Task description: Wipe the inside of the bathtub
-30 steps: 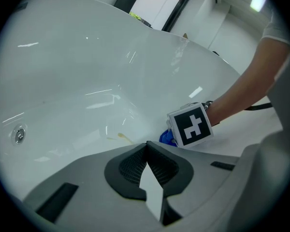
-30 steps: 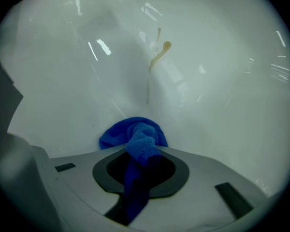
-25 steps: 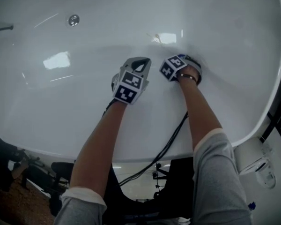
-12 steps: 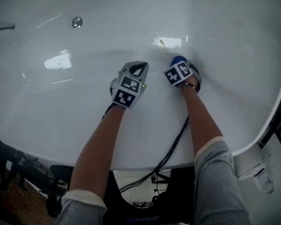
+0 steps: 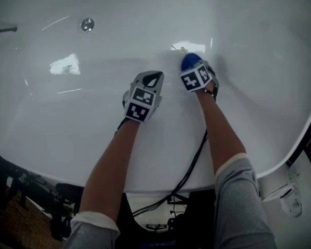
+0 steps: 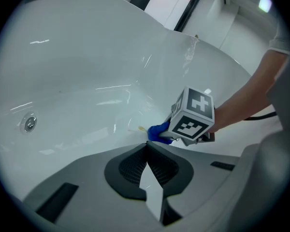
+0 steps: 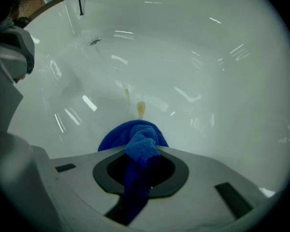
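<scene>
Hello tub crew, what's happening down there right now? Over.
Right gripper shut on blue cloth, against bathtub. Left gripper shut, empty. Yellowish smear just ahead of cloth; nothing blocking.

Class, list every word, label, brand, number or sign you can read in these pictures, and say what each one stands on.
None: no word, number or brand mark can be read anywhere.
The marker cubes on the left hand-held gripper and the right hand-held gripper carry only black-and-white square patterns, not letters.
The bathtub and the blue cloth bear no print.
</scene>
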Demonstrator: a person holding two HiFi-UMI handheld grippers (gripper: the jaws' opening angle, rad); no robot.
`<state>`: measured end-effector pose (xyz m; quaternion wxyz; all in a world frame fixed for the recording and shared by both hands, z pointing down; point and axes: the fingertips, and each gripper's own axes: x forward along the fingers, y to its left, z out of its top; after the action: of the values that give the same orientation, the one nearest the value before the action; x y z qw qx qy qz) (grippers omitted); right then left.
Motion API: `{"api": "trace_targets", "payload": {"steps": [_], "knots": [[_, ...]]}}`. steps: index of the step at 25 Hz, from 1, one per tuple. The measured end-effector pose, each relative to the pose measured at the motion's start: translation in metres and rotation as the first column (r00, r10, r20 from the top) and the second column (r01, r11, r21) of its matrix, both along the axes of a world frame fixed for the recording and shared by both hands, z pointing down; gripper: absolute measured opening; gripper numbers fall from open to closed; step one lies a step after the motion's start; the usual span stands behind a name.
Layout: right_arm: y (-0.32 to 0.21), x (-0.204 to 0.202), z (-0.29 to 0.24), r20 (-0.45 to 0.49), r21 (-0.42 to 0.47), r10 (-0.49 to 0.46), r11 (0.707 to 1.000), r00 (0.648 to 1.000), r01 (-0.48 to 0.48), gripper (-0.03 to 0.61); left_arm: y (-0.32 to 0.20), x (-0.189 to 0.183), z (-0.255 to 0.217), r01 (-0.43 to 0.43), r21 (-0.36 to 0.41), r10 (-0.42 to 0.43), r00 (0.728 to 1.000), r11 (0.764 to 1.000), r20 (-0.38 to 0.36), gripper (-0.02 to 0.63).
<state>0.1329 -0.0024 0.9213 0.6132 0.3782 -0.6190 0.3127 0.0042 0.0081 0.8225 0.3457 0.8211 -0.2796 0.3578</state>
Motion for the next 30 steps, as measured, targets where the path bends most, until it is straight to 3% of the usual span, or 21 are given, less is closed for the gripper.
{"api": "trace_targets", "payload": {"steps": [8,19,26,30], "knots": [[-0.055,-0.053,0.0,0.053,0.08,-0.058,0.995,0.997,0.054,0.063,-0.006,-0.018,0.004,0.021,0.004,-0.021,1.0,1.0,0.006,0.003],[-0.075,-0.076,-0.002,0.112,0.12,-0.089,0.99,0.99,0.076,0.064,-0.015,-0.031,0.003,0.059,0.016,-0.059,0.998,0.998,0.014,0.003],[-0.088,-0.104,-0.044,0.162,0.33,-0.145,0.94,0.976,0.085,0.066,-0.031,-0.04,-0.014,0.099,0.074,-0.101,0.994,0.992,0.031,0.003],[-0.103,-0.114,-0.03,0.11,0.282,-0.188,0.947,0.976,0.15,0.066,-0.041,-0.047,-0.009,0.117,0.08,-0.12,0.992,0.99,0.03,0.003]]}}
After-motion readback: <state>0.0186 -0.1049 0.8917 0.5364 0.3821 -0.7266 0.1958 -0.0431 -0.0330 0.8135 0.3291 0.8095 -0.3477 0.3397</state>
